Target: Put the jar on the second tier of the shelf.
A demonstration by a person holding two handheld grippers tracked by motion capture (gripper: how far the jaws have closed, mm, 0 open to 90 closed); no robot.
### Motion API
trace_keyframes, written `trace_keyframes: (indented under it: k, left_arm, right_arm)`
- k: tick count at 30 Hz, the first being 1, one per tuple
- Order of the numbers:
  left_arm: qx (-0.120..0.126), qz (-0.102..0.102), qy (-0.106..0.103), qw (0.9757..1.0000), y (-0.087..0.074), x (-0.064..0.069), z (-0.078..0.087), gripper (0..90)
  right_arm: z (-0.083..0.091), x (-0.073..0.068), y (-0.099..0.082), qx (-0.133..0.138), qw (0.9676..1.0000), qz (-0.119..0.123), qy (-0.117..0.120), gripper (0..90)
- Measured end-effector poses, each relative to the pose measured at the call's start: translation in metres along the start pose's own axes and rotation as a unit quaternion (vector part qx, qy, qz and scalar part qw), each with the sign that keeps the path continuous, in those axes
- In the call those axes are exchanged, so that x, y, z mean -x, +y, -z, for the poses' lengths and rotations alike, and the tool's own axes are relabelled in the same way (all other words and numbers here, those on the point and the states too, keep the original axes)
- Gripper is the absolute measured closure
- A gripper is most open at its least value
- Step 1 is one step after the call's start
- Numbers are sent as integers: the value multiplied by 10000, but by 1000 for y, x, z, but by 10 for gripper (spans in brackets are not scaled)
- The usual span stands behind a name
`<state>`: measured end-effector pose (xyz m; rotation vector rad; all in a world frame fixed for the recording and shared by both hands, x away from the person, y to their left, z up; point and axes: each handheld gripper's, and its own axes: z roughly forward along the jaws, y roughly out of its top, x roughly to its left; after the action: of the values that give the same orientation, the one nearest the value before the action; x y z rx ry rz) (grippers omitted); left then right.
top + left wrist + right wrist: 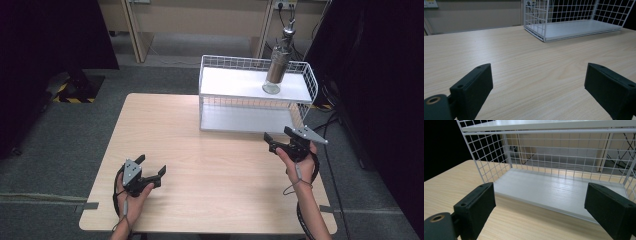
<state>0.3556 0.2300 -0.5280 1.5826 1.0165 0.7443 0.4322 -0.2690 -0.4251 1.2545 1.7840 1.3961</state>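
The right tongs (280, 137) stood wide and empty just before the white wire rack's (210, 107) lower shelf (554, 190). The left tongs (151, 167) gaped wide too, empty, low over the bare bench (220, 175). A metal-topped glass bottle (278, 62) stood upright on the rack's upper shelf.

Even overhead light is falling on the pale wooden bench (210, 165), leaving soft, faint shadows under the white wire two-tier rack (255, 92). Beyond the bench the room is sinking into darkness. Nearest the lens, the black tongs (536, 92) are blurring slightly.
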Motion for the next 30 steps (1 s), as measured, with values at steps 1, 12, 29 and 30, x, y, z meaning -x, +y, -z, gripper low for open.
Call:
trace_keyframes:
  k: [1, 12, 29, 30]
  left_arm:
    - [-1, 0, -1, 10000, 0, 0, 0, 77]
    - [0, -5, 4, 10000, 0, 0, 0, 77]
    - [-8, -9, 5, 10000, 0, 1, 0, 77]
    - [-9, -4, 5, 10000, 0, 1, 0, 77]
  right_arm:
    - [0, 0, -1, -6, 10000, 3, -3, 101]
    - [4, 7, -19, -166, 9997, 82, -135, 101]
    - [7, 22, -60, -481, 9984, -76, -286, 102]
    - [7, 22, -62, -502, 9983, -68, -290, 102]
